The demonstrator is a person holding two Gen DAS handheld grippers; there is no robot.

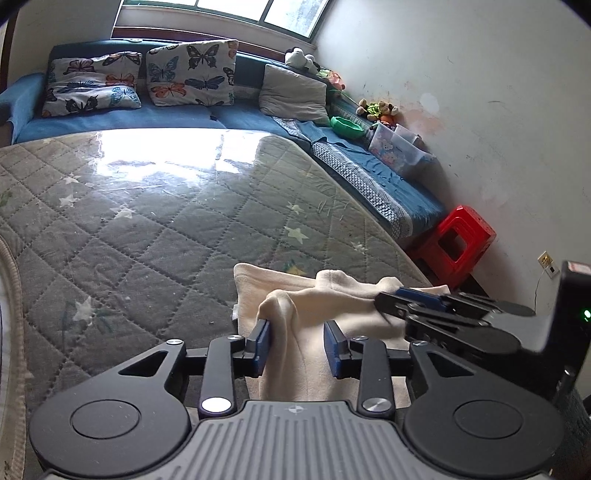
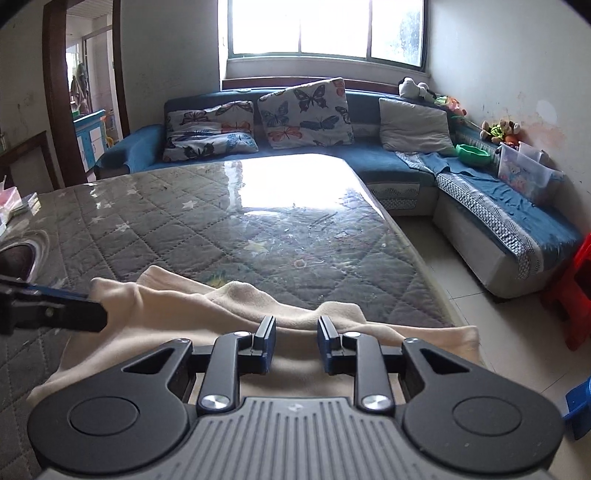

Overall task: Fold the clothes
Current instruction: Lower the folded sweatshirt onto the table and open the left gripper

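Two claws (image 1: 297,345) (image 2: 295,341) part-open, nothing gripped, over cream cloth (image 2: 166,317) on quilted table (image 2: 184,221).

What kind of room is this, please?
Most likely a home living room: a blue corner sofa with butterfly cushions stands under a window, and soft toys sit beside it.

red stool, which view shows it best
The left wrist view. There the red stool shows whole against the wall beyond the table corner, with its top and side cutout visible. The right wrist view catches only a red sliver cut off by the right edge of the picture.
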